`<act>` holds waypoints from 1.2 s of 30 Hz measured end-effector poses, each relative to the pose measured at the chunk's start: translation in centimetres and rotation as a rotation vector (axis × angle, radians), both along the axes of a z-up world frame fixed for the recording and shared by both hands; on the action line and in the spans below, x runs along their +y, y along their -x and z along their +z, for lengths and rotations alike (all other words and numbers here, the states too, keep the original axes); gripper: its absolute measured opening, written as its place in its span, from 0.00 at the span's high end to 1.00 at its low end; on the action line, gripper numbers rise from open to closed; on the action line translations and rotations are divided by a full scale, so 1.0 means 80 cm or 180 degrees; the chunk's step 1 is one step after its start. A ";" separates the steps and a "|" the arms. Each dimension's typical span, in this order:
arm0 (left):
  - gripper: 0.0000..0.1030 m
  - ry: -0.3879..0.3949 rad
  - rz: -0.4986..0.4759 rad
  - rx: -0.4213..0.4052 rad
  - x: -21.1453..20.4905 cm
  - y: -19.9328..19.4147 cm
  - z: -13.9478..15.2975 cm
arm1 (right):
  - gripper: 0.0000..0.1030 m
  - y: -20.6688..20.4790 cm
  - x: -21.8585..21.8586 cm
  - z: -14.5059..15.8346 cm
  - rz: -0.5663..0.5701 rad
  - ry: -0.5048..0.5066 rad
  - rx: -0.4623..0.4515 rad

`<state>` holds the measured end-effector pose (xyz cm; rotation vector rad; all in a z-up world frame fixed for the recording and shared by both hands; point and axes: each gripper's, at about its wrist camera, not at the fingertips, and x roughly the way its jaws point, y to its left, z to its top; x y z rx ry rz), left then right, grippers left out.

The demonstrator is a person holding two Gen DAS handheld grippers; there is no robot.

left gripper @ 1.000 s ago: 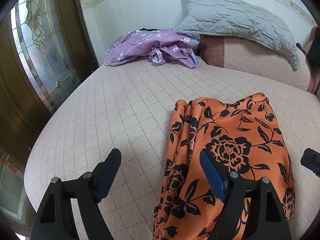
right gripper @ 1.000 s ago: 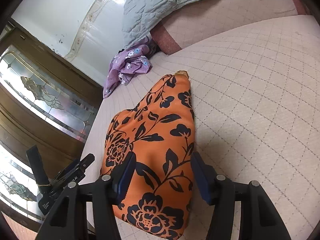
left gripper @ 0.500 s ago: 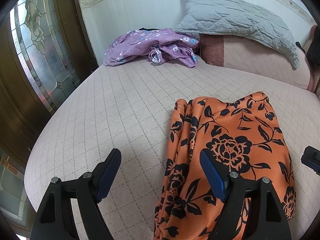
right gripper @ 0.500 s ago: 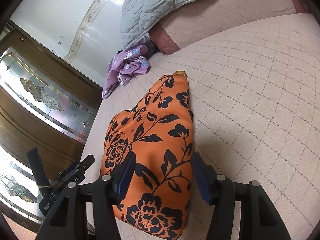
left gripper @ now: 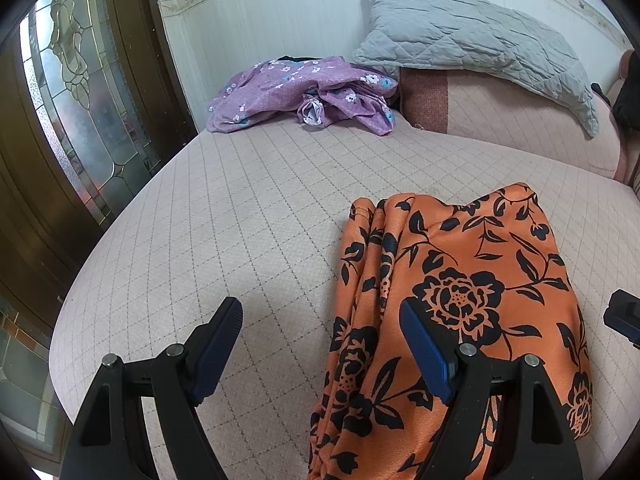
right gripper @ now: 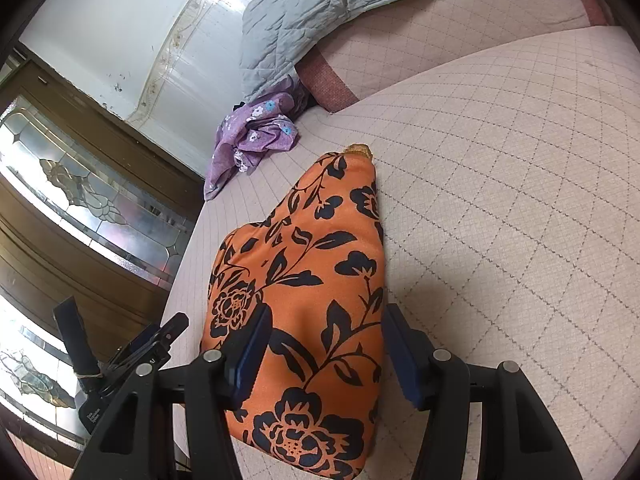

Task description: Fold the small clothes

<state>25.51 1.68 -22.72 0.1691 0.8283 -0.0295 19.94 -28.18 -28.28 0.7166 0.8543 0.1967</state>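
Orange floral garment lying folded on quilted bed (purple clothes bunched near pillow). Left gripper and right gripper both hovering spread wide, gripping nothing.

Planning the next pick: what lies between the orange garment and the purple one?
Only bare quilted bed cover separates orange garment and purple garment, per left wrist view.
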 end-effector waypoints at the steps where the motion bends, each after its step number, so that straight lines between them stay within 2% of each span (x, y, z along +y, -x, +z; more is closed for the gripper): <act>1: 0.21 0.0000 -0.0002 0.0000 0.000 0.000 0.000 | 0.41 0.000 0.000 0.000 0.0000 0.0000 0.0000; 16: 0.21 0.0024 0.0043 0.0026 0.017 0.001 0.001 | 0.41 0.003 0.000 0.001 -0.0016 0.0012 -0.0020; 17: 0.21 0.0059 0.0051 0.0021 0.020 0.002 0.002 | 0.40 0.004 0.000 0.002 -0.0016 0.0013 -0.0065; 18: 0.21 0.0098 0.0059 0.0006 0.024 0.003 0.003 | 0.40 0.009 0.004 0.012 0.0040 0.0033 -0.0242; 20: 0.21 0.0092 0.0078 -0.0041 0.028 0.005 0.005 | 0.40 0.012 0.007 0.018 0.0083 0.0052 -0.0339; 22: 0.21 -0.0055 0.0105 0.0011 0.028 0.002 -0.002 | 0.40 0.013 0.016 0.027 0.0184 0.0086 -0.0473; 24: 0.21 -0.0177 0.0117 0.0201 0.025 -0.006 -0.018 | 0.41 0.012 0.024 0.030 0.0248 0.0137 -0.0516; 26: 0.21 -0.0275 0.0066 0.0531 0.019 -0.014 -0.042 | 0.41 0.006 0.034 0.021 0.0303 0.0152 -0.0424; 27: 0.21 -0.0309 0.0046 0.0596 0.017 -0.015 -0.047 | 0.41 0.002 0.038 0.014 0.0323 0.0133 -0.0346; 28: 0.21 -0.0357 0.0028 0.0584 0.013 -0.013 -0.049 | 0.41 -0.012 0.050 -0.013 0.0442 0.0036 -0.0005; 29: 0.21 -0.0395 0.0002 0.0516 0.011 -0.010 -0.046 | 0.41 -0.016 0.054 -0.023 0.0466 0.0036 0.0091; 33: 0.21 -0.0382 -0.0096 0.0308 0.005 -0.001 -0.032 | 0.41 -0.015 0.055 -0.017 0.0452 0.0071 0.0072; 34: 0.21 -0.0359 -0.0108 0.0288 0.005 0.000 -0.030 | 0.40 -0.011 0.045 -0.011 0.0412 -0.0109 0.0047; 36: 0.21 -0.0323 -0.0116 0.0250 0.004 0.001 -0.026 | 0.40 -0.008 0.041 -0.010 0.0381 -0.0158 0.0030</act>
